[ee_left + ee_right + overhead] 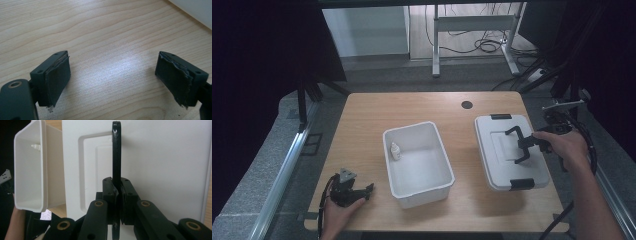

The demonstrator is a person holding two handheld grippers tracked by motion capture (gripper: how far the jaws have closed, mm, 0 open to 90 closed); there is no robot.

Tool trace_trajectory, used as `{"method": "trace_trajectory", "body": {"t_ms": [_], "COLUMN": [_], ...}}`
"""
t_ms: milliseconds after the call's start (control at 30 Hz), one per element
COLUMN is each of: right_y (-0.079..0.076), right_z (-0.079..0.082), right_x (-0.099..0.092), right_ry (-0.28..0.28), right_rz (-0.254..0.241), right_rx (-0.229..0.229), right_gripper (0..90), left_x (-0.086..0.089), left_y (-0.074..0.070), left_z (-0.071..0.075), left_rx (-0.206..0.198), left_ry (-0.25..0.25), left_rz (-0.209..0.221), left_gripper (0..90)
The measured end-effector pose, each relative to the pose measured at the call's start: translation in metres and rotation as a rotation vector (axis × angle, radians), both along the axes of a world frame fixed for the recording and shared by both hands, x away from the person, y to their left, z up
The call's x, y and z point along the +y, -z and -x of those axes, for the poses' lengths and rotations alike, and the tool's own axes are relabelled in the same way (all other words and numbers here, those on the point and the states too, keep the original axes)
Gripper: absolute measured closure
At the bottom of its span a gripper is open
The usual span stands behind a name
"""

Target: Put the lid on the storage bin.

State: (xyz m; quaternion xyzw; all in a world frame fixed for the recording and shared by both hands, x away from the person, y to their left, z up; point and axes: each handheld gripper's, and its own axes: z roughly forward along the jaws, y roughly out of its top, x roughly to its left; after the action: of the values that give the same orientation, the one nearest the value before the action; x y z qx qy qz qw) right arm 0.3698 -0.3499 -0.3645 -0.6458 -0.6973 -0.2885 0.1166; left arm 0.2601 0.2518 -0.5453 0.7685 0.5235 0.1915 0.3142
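Gripping the black handle (116,152) of the white lid (510,152), the right gripper (523,146) has its two jaws pressed tight on the thin handle, one on each side. In the right gripper view the handle stands up straight between the pads, with the flat white top of the lid behind it. The lid lies on the right part of the wooden table (422,105), and it has a black clip (522,183) at the near edge and another at the far edge. The white bin (418,164) sits in the middle of the table, just to the left of the lid, with its top open. A small white bottle (395,151) stands inside the bin by its left wall. The left gripper (358,191) rests low over the table near the front left corner, well apart from the bin. Its jaws are wide apart with nothing between them, just bare wood below.
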Motion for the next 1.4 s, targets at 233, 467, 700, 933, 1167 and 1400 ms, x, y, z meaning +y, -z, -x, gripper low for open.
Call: {"method": "trace_trajectory", "body": {"t_ms": [233,467,700,933,1167,1400], "right_y": [-0.004,-0.008,-0.011,-0.012,-0.018,-0.022], "right_z": [0.001,0.003,0.005,0.008,0.011,0.013], "right_x": [0.005,0.009,0.018,0.024,0.031,0.039], "right_ry": [-0.009,-0.010,-0.040,-0.054,-0.056,-0.069], "right_rz": [-0.006,-0.016,-0.017,-0.028,-0.033,-0.047], "right_rx": [-0.010,-0.021,-0.029,-0.027,-0.034,-0.039], "right_gripper": [84.5,84.5,84.4,84.5,84.5,84.5], "left_x": [0.000,0.000,0.000,0.000,0.000,0.000], "left_y": [0.000,0.000,0.000,0.000,0.000,0.000], "left_z": [0.000,0.000,0.000,0.000,0.000,0.000], "left_rx": [0.000,0.000,0.000,-0.001,-0.001,0.000], "left_ry": [0.000,-0.001,-0.001,0.001,0.003,0.004], "left_rz": [0.000,0.000,-0.001,-0.003,-0.002,-0.002], "left_gripper": [12.8,12.8,12.8,12.8,12.7,12.7]}}
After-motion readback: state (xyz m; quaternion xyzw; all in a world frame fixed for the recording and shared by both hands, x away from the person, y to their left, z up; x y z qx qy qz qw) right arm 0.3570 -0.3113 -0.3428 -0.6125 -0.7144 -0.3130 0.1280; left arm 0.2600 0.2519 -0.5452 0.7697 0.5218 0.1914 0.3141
